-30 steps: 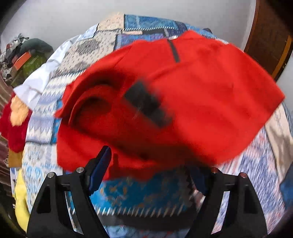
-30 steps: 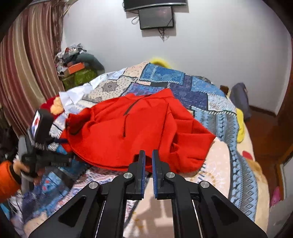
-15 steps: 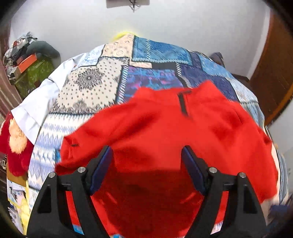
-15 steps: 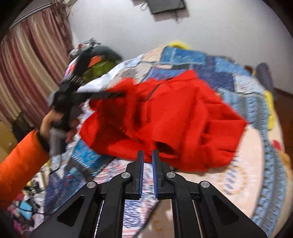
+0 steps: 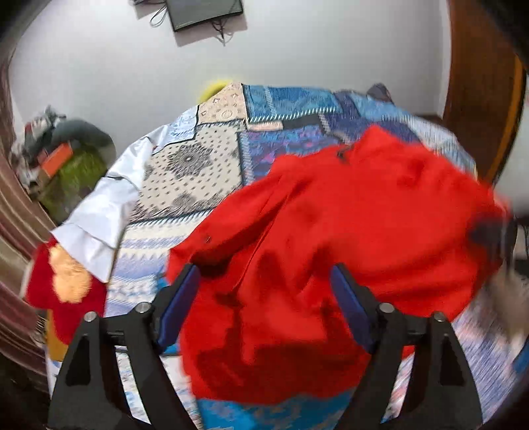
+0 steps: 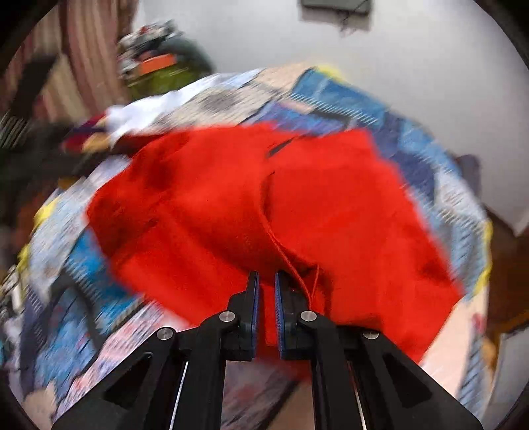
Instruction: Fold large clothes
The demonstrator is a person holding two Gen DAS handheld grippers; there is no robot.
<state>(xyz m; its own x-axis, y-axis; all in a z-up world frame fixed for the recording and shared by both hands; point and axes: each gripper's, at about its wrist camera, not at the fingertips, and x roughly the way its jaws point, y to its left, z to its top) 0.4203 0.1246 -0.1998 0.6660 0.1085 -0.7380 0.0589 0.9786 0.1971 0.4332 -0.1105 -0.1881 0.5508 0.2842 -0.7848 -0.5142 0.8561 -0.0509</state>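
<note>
A large red fleece garment [image 5: 347, 231] with a short dark zipper lies rumpled on the patchwork bed cover [image 5: 198, 165]. It also shows in the right wrist view [image 6: 264, 205], blurred. My left gripper [image 5: 264, 294] is open, its blue-padded fingers spread over the near part of the garment. My right gripper [image 6: 266, 284] has its jaws nearly closed at the garment's near edge; red cloth shows in the narrow gap, and a red cord [image 6: 287, 261] hangs beside the right finger. Whether the cloth is pinched is unclear.
A white shirt [image 5: 105, 205] and a red and orange item [image 5: 62, 284] lie on the bed's left edge. A pile of bags and clothes [image 5: 62, 155] stands at the left wall. A wooden door [image 5: 476, 82] is on the right. A screen [image 5: 205, 13] hangs on the wall.
Both grippers have swung closer to the garment. The right gripper has moved from short of the cloth to its near edge. The left stays open over the garment.
</note>
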